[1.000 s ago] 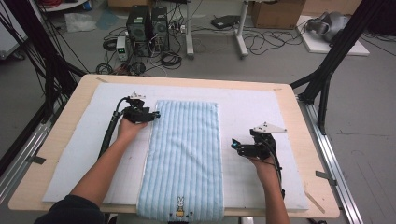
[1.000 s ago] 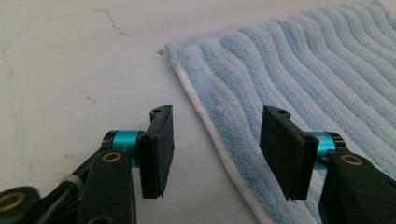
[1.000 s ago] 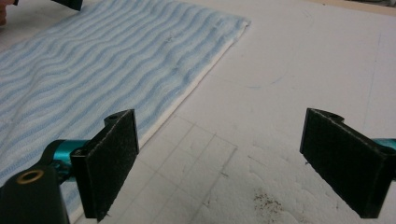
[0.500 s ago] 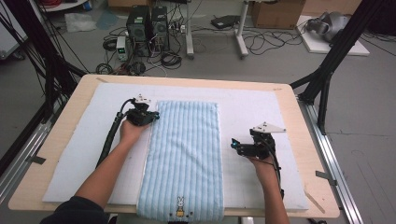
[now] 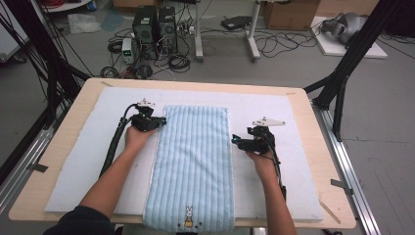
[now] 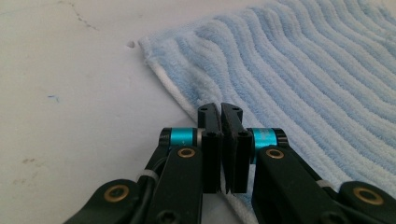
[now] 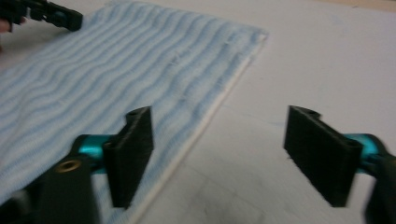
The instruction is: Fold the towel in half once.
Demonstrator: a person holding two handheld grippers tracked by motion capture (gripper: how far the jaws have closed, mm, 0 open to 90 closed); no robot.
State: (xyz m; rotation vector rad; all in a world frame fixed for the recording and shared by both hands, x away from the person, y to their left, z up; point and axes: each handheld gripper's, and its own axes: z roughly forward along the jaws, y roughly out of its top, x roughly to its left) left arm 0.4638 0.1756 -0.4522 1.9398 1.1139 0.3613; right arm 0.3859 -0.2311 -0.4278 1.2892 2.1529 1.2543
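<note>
Jaws of the left gripper [image 6: 220, 109] pinch the blue striped towel [image 5: 193, 161] edge, while the right gripper [image 7: 219, 154], just been closing, straddles the opposite edge without gripping.

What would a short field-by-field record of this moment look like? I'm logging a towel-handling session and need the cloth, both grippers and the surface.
cloth: light blue striped towel, flat, lengthwise, near end hanging over the table's front edge
emblem: small rabbit at the near end
surface: white mat on a wooden table
left gripper: jaws closed on the towel's left edge, near its far corner
right gripper: jaws apart and just been closing, straddling the towel's right edge, not pressing it
</note>
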